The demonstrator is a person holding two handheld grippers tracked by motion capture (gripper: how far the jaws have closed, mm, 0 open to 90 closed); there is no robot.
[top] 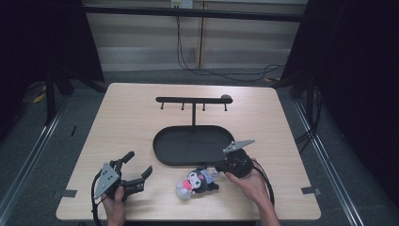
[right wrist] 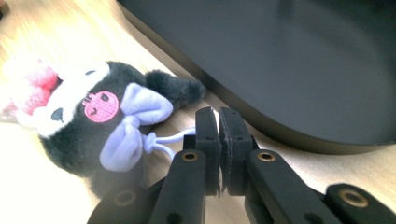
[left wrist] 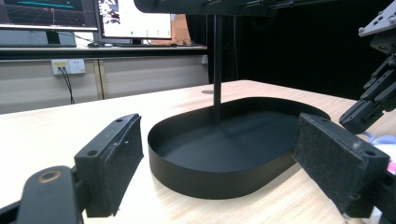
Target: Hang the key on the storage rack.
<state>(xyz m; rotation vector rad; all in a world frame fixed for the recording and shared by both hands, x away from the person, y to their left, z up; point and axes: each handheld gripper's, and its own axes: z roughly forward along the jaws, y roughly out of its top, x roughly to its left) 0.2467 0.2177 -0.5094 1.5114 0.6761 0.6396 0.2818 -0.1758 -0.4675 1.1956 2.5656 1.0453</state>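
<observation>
- The small black-and-white plush keychain toy with the lilac bow (top: 197, 182) lies on its side on the pale wooden table (top: 127, 117), just in front of the black oval metal tray (top: 162, 141) and outside its rim.
- The right gripper (top: 219, 167) is down at the toy's head end, jaws pressed together. In the right gripper view its pads (right wrist: 208, 128) meet right where the thin lilac loop cord (right wrist: 175, 137) runs in, so I judge it has pinched that cord.
- The left gripper (top: 139, 165) sits well off to the left on the table, jaws spread wide, holding nothing; its own view looks straight across at the tray wall (left wrist: 205, 175).
- Progress, as I read it: the grab looks made, the lift has not begun, since the toy rests fully on the wood.
- Left to do, judging by the layout: raise the toy by its loop and carry it to the black T-shaped hanger stand with four pegs (top: 193, 100) rising from the tray, or set it in the tray. All four pegs hang bare.
- Hard to make out: the loop's end is hidden between the closed pads, so how much cord is caught is unclear.
- The toy's far side washes out into glare in the right gripper view.
- The stand's top bar is cut off in the left gripper view.
</observation>
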